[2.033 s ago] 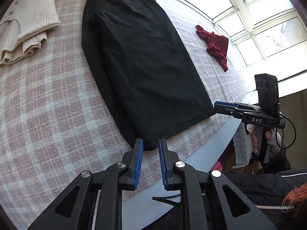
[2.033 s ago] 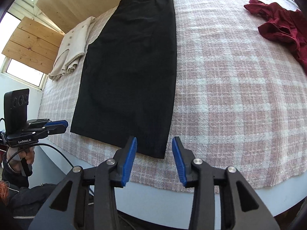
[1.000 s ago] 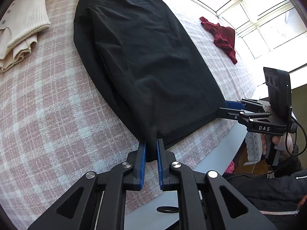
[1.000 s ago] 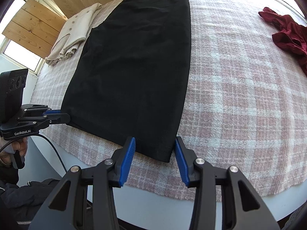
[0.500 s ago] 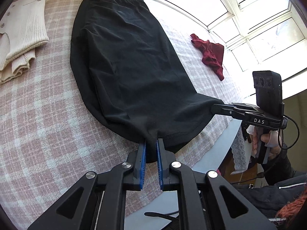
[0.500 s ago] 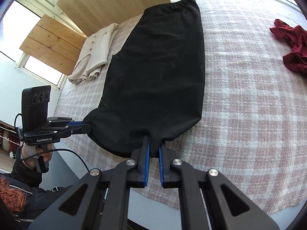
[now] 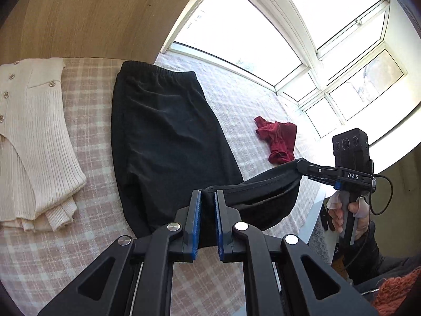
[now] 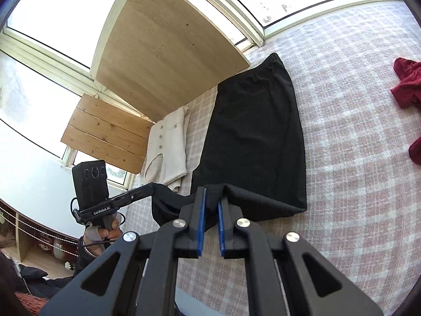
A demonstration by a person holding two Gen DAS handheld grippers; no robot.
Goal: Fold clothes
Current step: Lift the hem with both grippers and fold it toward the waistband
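Black skirt [image 7: 163, 142] lay lengthwise on the plaid-covered surface [image 7: 86, 105], elastic waistband at the far end by the wooden panel [image 7: 86, 13], far half flat. Near hem end was lifted off the cloth and hung in a sagging fold between the two tools.

Left tool [image 7: 208, 200]: blue pads pressed nearly together, pinching one hem corner of the skirt, black fabric bunched between the pads. Also seen from the right wrist view [image 8: 151, 188], held up by a hand [image 8: 105, 230] on its grip, its tip buried in the fabric.

Right tool [image 8: 211, 197]: pads close together, clamped on the other hem corner. In the left wrist view it showed at the right [image 7: 300, 163], tip gripping the raised hem, a hand [image 7: 347, 210] on the handle below.

Hem edge ran taut-ish between both tools, cloth drooping under it. In the right wrist view the skirt showed a fold crease at its near right corner where the lifted part left the surface.

Cream ribbed cardigan [image 7: 34, 142] with buttons lay folded just left of the skirt, not touching it. Crumpled red garment [image 7: 277, 137] sat well apart on the right side. Bright windows [image 7: 250, 26] behind the surface.
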